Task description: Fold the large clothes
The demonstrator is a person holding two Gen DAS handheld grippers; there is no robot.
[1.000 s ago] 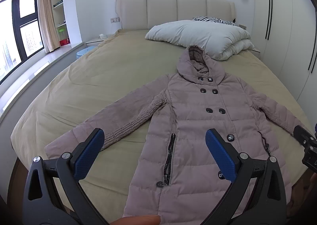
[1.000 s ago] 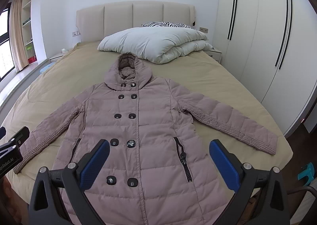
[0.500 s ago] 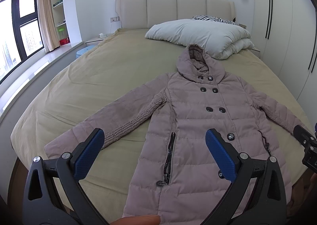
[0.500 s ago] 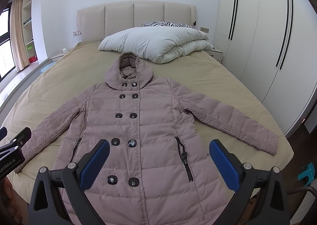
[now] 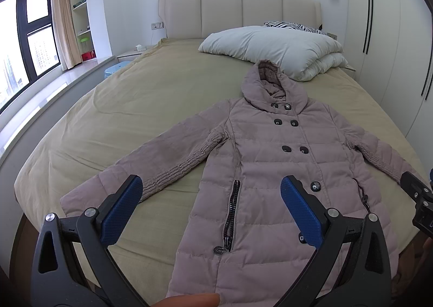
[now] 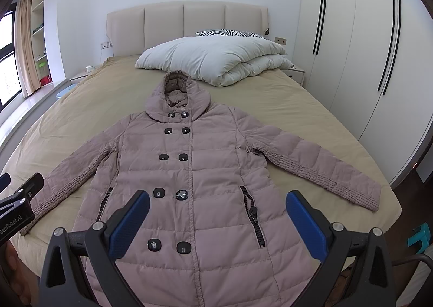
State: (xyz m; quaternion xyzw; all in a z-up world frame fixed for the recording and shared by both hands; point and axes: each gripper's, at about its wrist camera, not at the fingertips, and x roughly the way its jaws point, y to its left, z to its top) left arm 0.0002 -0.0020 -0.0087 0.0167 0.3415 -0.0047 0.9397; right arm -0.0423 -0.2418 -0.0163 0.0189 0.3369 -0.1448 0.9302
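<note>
Coat: the padded mauve coat (image 6: 194, 188) lies face up and buttoned on the tan bed (image 6: 311, 106), hood toward 12 o'clock and just short of the white duvet (image 6: 216, 60), hem toward us at 6 o'clock, hanging past the bed edge.
Sleeves: both are spread flat, the left sleeve (image 5: 151, 166) running out to 8 o'clock, the right sleeve (image 6: 319, 169) to 4 o'clock.
Left gripper: our left gripper (image 5: 211, 209) hangs over the lower left of the coat with its blue pads wide apart, holding nothing.
Right gripper: our right gripper (image 6: 217, 221) hangs over the lower front with its pads likewise wide apart and empty.
Stage: we judge folding has not begun; nothing is creased or doubled over.
Step in hand: we judge the first grasp comes next, each gripper to its own sleeve.
Doing it well: we should pinch at the cuff, through both layers, lift just clear of the bed, then lay each sleeve across the chest toward the button row (image 6: 174, 158).
Care: puffy fill springs back, so we should press each fold flat before letting go.
Risk: the overhanging hem may drag the coat toward 6 o'clock.
</note>
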